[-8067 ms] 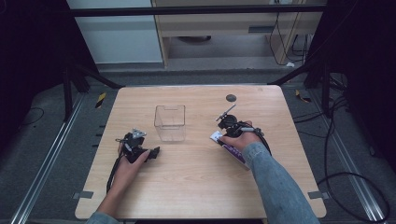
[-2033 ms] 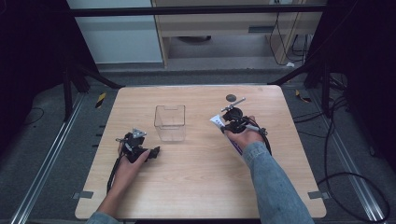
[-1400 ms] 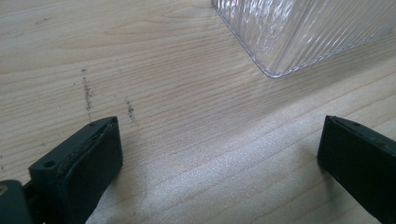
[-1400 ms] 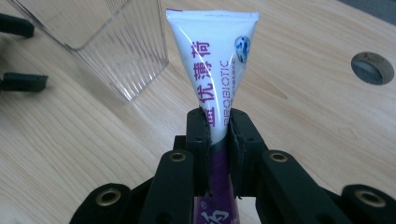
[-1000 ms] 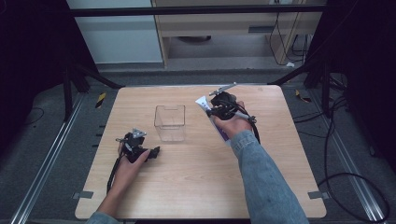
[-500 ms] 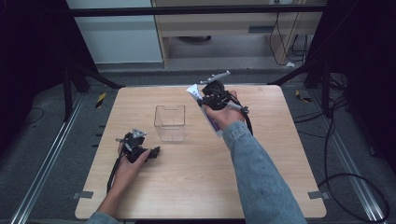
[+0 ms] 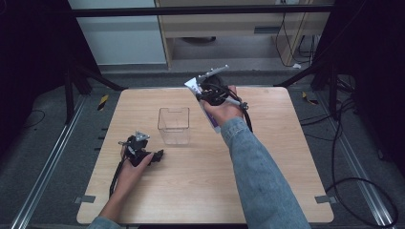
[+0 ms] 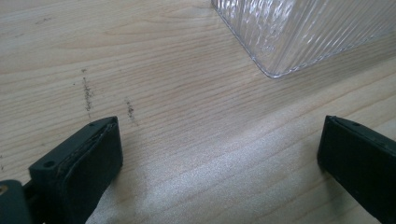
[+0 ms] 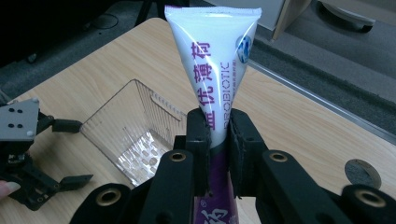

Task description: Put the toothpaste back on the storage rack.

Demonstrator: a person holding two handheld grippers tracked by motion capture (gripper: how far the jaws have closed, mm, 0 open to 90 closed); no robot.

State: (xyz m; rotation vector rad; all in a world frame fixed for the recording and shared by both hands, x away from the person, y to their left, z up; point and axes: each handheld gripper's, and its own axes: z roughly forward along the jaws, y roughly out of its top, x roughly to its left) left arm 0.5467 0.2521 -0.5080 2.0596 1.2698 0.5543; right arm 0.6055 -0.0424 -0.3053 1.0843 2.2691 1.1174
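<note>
A white and purple toothpaste tube (image 7: 211,116) (image 9: 212,60) is held in the air, crimped end up, with my right gripper (image 7: 206,95) (image 9: 218,135) shut on its middle. It hangs over the far part of the wooden table (image 7: 267,191), just right of a clear ribbed plastic box (image 7: 174,125) (image 9: 135,135) that stands open-topped. My left gripper (image 7: 154,157) (image 8: 219,154) (image 9: 81,151) rests on the table near the box's front left, jaws wide apart with nothing between them. One corner of the box (image 8: 299,32) lies just ahead of it.
A small dark round disc (image 9: 359,172) lies on the table near its far right edge. Black frame legs and cables (image 7: 353,143) run on the floor around the table. Bare wood spreads across the near half.
My right gripper has carried the tube up off the table and leftward toward the far side, closer to the clear box. The left gripper has stayed put.
</note>
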